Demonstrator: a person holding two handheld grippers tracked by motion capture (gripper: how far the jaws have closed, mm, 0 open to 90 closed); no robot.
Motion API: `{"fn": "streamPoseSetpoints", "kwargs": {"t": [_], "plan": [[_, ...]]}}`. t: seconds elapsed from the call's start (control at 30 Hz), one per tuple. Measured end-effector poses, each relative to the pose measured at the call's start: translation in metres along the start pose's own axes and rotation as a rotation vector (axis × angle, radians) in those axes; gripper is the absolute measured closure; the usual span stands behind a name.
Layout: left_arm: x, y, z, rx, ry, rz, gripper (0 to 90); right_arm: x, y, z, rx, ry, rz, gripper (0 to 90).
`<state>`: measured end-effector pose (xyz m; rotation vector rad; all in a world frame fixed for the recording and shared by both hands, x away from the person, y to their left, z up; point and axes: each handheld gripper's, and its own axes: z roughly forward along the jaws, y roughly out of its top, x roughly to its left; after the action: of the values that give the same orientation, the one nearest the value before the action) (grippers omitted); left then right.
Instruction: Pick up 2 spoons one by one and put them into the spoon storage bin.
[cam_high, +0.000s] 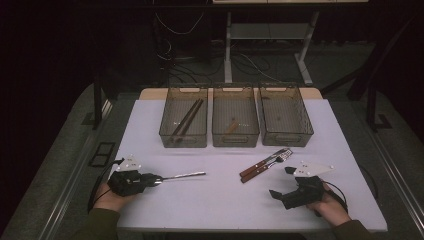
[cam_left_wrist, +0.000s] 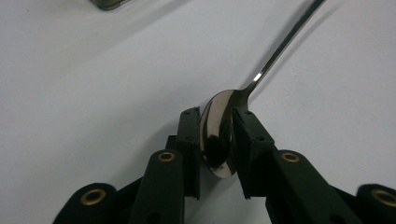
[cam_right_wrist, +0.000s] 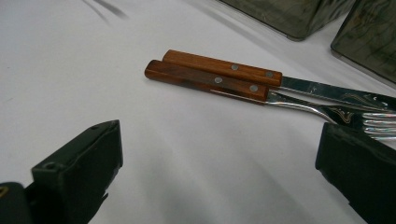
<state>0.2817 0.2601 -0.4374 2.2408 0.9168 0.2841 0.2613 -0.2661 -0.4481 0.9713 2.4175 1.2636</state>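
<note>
we see the left gripper (cam_high: 150, 179) at the lower left of the high view pinching the spoon (cam_left_wrist: 219, 135) by its bowl, the long handle running away from the jaws toward the middle of the desk (cam_high: 220, 200), with the three bins (cam_high: 235, 120) farther up the frame. the right gripper (cam_high: 281, 182) at the lower right is spread wide and holds nothing, the wooden-handled knife (cam_right_wrist: 224, 68) and fork (cam_right_wrist: 210, 81) lying side by side just ahead of it. in the left gripper view the handle's end is cut off, and the small things in the bins are too dim to name.
</note>
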Motion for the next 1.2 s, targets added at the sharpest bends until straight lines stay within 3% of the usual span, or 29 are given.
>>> {"fn": "streamPoseSetpoints", "kwargs": {"t": [0.17,0.23,0.27,0.3,0.37,0.63,0.73,0.9,1.03,1.2], "plan": [[-0.0013,-0.0009,-0.0040,-0.006,-0.010,0.012,78.0,0.0003,0.0001,0.0001,0.000,-0.001,-0.001,0.9],[-0.0024,-0.0014,-0.0043,-0.013,-0.039,0.018,81.9,0.0001,0.0001,0.0001,-0.001,-0.001,0.000,0.9],[-0.0039,-0.0019,-0.0022,0.012,-0.061,0.035,83.9,0.0001,0.0001,0.0002,-0.001,-0.002,0.000,0.9],[-0.0066,-0.0026,0.0007,0.032,-0.058,0.059,84.4,0.0001,0.0001,0.0002,-0.001,-0.002,-0.001,0.9],[-0.0079,-0.0015,0.0008,0.035,-0.048,0.063,84.0,0.0001,0.0001,0.0002,-0.001,-0.001,-0.002,0.9],[-0.0063,-0.0018,0.0009,0.028,-0.057,0.036,84.5,0.0000,0.0001,0.0002,-0.001,-0.001,-0.003,0.9],[-0.0067,-0.0022,0.0020,0.009,-0.060,0.008,84.7,-0.0002,0.0002,0.0000,-0.002,-0.001,-0.004,0.9],[-0.0066,-0.0002,0.0030,0.012,-0.058,0.017,84.7,-0.0001,0.0001,0.0003,0.000,-0.003,-0.004,0.9],[-0.0076,0.0014,0.0031,-0.004,-0.062,0.013,84.7,0.0001,0.0001,0.0005,0.001,-0.002,-0.005,0.9],[-0.0087,0.0038,0.0015,-0.047,-0.060,-0.022,84.7,0.0002,0.0000,0.0009,0.001,-0.001,-0.003,0.9]]}}
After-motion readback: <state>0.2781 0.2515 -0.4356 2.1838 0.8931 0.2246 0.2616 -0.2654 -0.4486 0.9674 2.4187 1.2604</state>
